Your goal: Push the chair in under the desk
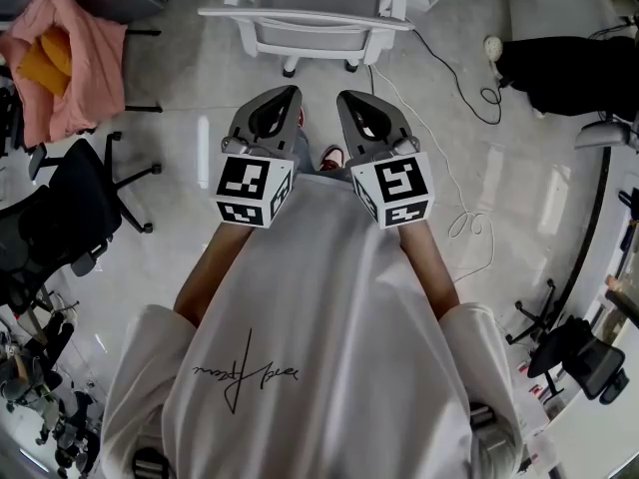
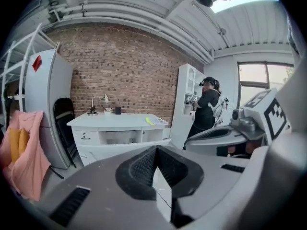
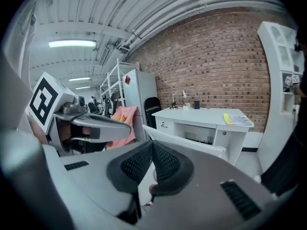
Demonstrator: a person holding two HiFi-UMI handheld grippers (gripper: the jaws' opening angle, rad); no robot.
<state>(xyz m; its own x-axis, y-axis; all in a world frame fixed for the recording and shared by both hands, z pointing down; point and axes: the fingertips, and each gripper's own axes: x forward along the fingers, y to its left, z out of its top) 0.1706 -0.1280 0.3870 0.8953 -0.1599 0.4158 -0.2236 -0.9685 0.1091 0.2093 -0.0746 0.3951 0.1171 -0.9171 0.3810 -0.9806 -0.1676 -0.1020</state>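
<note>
Shirt: a white T-shirt (image 1: 319, 347) fills the lower half of the head view, with both bare forearms reaching up the frame from it.
Left gripper (image 1: 291, 92): held just left of centre and tipped slightly downward. Its own view shows the jaws pressed together with nothing between them.
Right gripper (image 1: 345, 98): just beside the left one and parallel to it. Its jaws are likewise together and empty.
Chair (image 1: 305, 20): white frame, grey seat, standing on the floor at the top centre of the head view. It is well apart from both grippers, and neither touches it.
Desk (image 3: 201, 114): white, against the brick wall, centre right in the right gripper view. The chair's top edge shows in front of it, lower in that frame.
Progress: the chair appears to stand clear of the desk, so the push looks not yet begun. How far the seat already reaches under the top cannot be told.
Left to do: probably bring both closed grippers up to the backrest and press it toward the desk.
Surroundings: a pink cloth (image 1: 85, 48) at upper left, a black chair (image 1: 60, 218) at left, and a cable (image 1: 439, 158) on the floor at right.
</note>
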